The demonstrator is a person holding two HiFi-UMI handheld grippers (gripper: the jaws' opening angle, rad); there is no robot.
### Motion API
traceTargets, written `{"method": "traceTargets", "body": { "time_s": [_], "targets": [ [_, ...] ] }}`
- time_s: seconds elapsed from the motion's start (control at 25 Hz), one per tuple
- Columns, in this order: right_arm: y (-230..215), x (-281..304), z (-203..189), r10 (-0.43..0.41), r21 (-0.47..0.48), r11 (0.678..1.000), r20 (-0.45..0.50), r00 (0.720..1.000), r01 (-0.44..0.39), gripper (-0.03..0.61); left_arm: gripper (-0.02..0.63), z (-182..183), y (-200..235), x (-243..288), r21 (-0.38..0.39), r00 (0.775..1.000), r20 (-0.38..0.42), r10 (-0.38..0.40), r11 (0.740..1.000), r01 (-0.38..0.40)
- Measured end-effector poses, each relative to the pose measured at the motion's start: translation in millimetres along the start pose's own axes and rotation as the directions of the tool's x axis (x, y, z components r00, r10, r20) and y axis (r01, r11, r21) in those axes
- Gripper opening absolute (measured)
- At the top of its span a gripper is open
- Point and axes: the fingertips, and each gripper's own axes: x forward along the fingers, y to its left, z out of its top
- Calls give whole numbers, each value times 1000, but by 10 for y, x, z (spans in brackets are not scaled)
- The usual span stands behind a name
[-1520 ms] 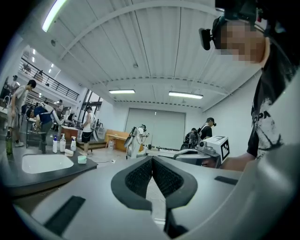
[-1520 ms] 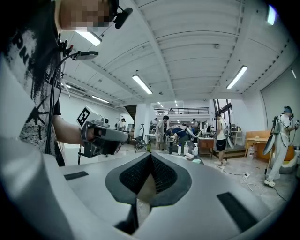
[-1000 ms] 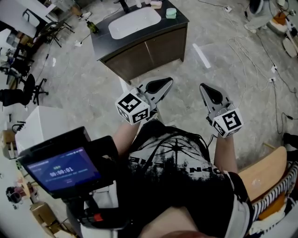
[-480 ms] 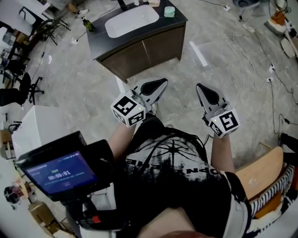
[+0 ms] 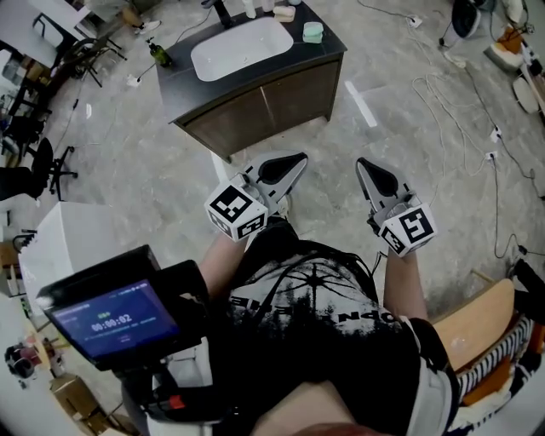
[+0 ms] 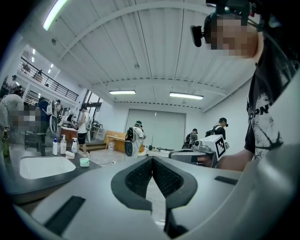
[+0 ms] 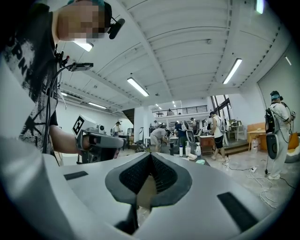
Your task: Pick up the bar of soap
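A dark vanity (image 5: 255, 89) with a white sink (image 5: 241, 47) stands on the floor ahead of me. On its top, right of the sink, lie a mint green block (image 5: 313, 32) and a pale bar (image 5: 284, 13). Which of them is the soap I cannot tell. They also show small in the left gripper view, green block (image 6: 84, 161), and in the right gripper view, green block (image 7: 200, 161). My left gripper (image 5: 300, 158) and right gripper (image 5: 361, 162) are held in front of my chest, well short of the vanity. Both are shut and empty, left gripper (image 6: 152, 158), right gripper (image 7: 151, 154).
Bottles (image 6: 58, 146) and a black tap (image 5: 223, 10) stand behind the sink. A phone screen (image 5: 115, 319) on a mount sits at lower left. Cables (image 5: 464, 102) trail over the floor at right. A wooden chair (image 5: 477, 319) is beside me. Several people stand around the hall.
The head view has shifted a little, so the vanity sits slightly lower in frame. Both grippers stay shut and roughly where they were.
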Motion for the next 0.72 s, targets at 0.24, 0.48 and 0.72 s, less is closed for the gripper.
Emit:
{"method": "traceTargets", "body": {
  "time_s": [0.24,0.48,0.72],
  "targets": [
    [-149,253,72,-3,-18,1000,26,1000,4,12,11,21,255,121,6,1000,-14,-22,1000,22],
    [-536,1054,150,-36,-48,998,-2,999,36,12,11,156,1117,260,8,999,-15,-34,999,34],
    [-702,1451,235,-62,-36,997,4,998,62,12,11,231,1539,325,3,998,-18,-62,998,62]
  ]
}}
